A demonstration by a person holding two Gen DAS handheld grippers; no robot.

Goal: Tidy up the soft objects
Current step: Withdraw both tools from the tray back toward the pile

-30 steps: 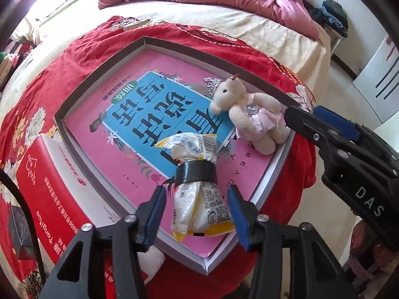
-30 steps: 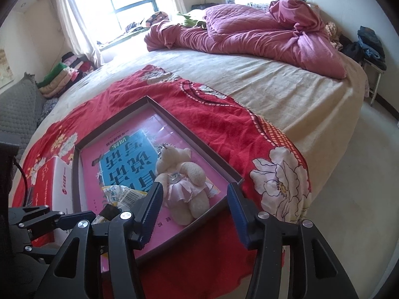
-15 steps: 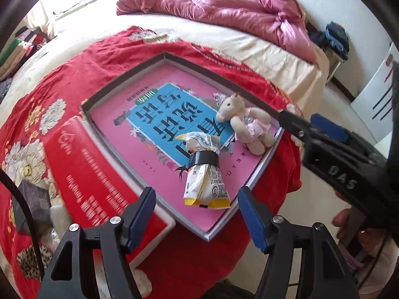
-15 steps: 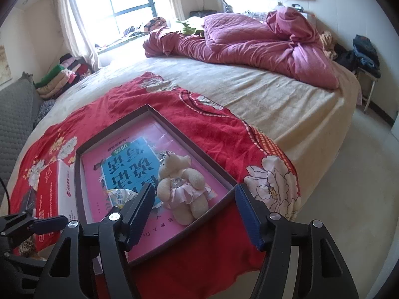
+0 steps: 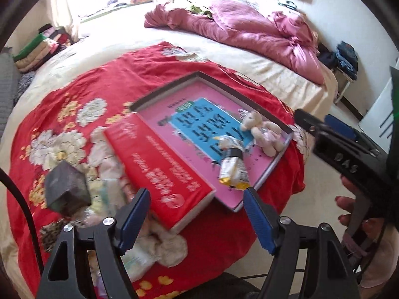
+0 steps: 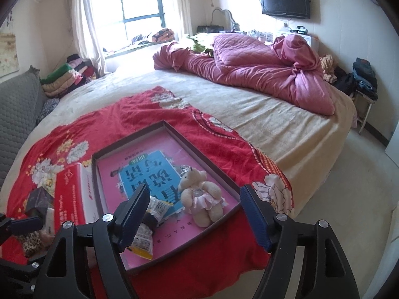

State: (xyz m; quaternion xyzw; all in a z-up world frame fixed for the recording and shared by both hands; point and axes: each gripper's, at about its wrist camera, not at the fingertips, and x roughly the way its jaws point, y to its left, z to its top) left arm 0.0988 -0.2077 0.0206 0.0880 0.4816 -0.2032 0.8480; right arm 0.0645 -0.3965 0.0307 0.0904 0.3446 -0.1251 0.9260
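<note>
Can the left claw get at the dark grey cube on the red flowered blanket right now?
Probably yes: the left claw is open and holds nothing, and the dark grey cube has nothing lying over it.

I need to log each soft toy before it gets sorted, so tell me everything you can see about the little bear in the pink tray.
The bear is a small cream plush toy in a pale pink frilly skirt with a shiny sparkly patch on its chest. It lies on its back, head towards the far side, on the tray floor, partly over the blue book cover, close to the tray's right wall. A silvery crown-like piece sits at its head. The snack packet lies just beside it. Neither pair of tongs touches it.
</note>
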